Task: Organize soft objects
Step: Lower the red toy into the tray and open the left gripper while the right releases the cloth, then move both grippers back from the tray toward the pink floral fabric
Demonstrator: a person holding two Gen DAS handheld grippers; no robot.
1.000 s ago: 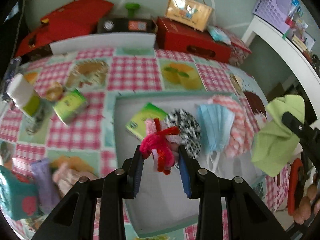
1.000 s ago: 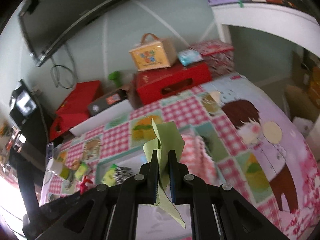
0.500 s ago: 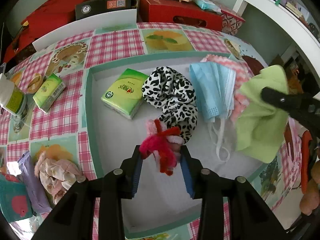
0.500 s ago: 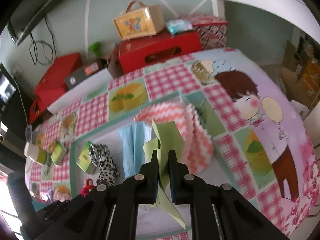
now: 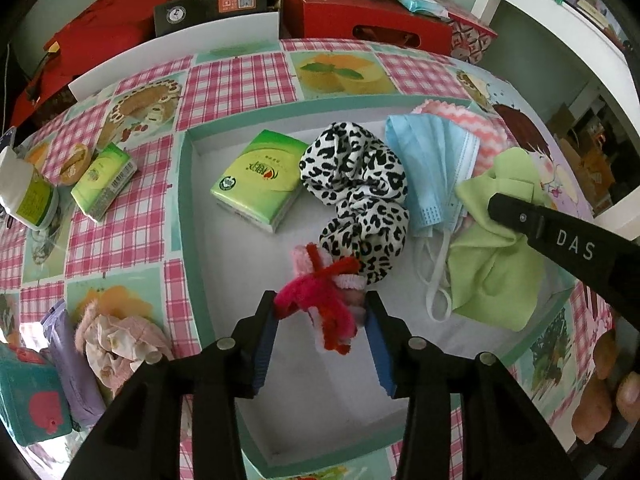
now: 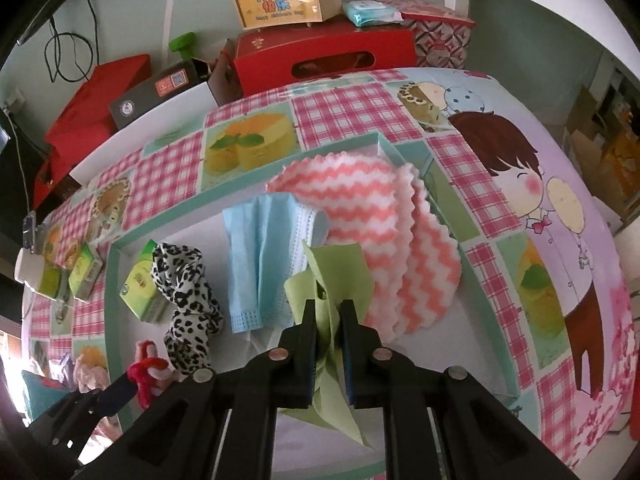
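Note:
A white tray with a teal rim lies on the checked tablecloth. It holds a green tissue pack, a leopard-print fabric piece, a blue face mask and a pink-and-white zigzag cloth. My left gripper hangs low over the tray's near half. Its jaws are opening, and a pink and red fuzzy bundle still touches both pads. My right gripper is shut on a light green cloth. That cloth droops onto the tray's right end beside the mask.
Left of the tray lie a second tissue pack, a white bottle, a pale pink fluffy item, a purple packet and a teal box. Red boxes stand behind the table, with a white shelf to the right.
Both grippers have come down toward the tray. The green cloth has sunk from mid-air onto the tray's right end. The left jaws have widened slightly around the fuzzy bundle.

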